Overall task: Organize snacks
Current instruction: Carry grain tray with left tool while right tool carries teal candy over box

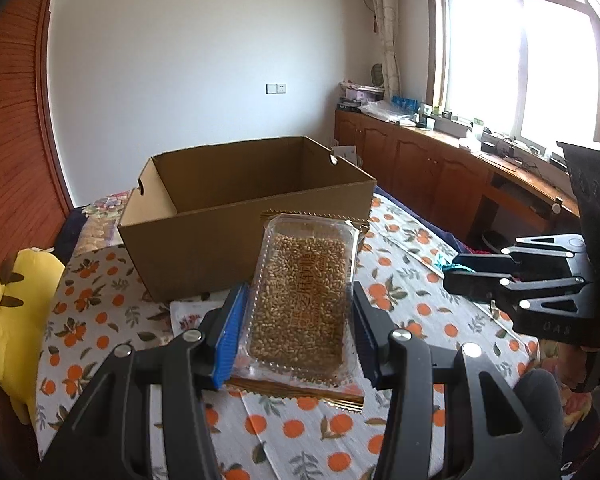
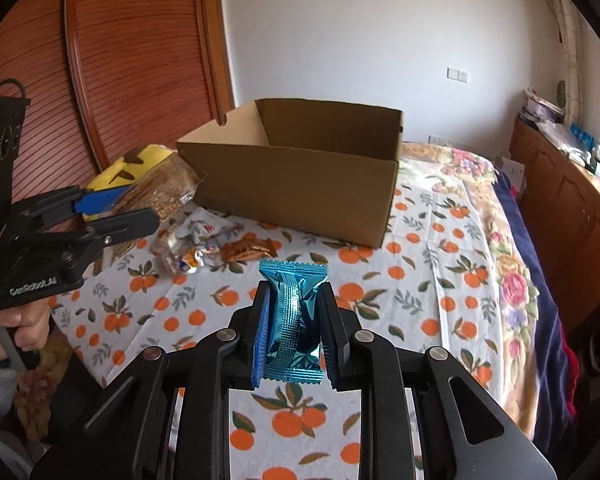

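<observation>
An open, empty-looking cardboard box (image 1: 236, 216) stands on the orange-print cloth; it also shows in the right wrist view (image 2: 300, 176). My left gripper (image 1: 296, 312) is shut on a clear pack of puffed-grain snack (image 1: 300, 300), held above the cloth just in front of the box; the pack also shows in the right wrist view (image 2: 160, 196). My right gripper (image 2: 294, 320) is shut on a shiny blue snack packet (image 2: 292, 312), held above the cloth, nearer than the box. Its teal edge peeks out in the left wrist view (image 1: 448, 266).
Loose snacks lie on the cloth left of the box: a clear wrapper (image 2: 188, 248) and a brown packet (image 2: 246, 250). A yellow plush toy (image 1: 16, 320) lies at the bed's left edge. Wooden cabinets (image 1: 440, 168) run under the window on the right.
</observation>
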Demonstrator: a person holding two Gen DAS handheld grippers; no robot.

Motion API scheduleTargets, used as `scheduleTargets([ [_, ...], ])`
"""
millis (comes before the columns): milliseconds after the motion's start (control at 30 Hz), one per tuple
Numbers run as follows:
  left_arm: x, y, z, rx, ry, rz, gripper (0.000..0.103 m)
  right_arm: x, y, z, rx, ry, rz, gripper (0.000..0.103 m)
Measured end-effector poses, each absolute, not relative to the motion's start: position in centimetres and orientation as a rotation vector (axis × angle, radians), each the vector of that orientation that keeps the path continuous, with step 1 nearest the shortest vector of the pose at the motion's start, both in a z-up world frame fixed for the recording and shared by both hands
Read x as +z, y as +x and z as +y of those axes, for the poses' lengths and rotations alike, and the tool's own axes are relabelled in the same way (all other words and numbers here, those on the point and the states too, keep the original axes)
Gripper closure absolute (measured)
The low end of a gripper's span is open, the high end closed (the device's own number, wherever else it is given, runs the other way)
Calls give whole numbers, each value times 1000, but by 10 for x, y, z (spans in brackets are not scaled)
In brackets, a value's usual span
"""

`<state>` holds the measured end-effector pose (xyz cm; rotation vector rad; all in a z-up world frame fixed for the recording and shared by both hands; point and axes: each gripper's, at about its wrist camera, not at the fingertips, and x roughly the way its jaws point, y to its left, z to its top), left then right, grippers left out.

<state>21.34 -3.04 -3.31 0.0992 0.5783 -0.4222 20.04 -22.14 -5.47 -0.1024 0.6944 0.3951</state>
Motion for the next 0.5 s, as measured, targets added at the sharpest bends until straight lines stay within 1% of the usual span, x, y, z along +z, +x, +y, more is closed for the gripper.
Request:
scheduleTargets([
  [300,-27,242,-18,-406,74,559,54,-51,223,-207,421,-119,689,82],
  [500,-14,273,-7,-394,74,529,54,-38,248,-202,425,-130,663,82],
])
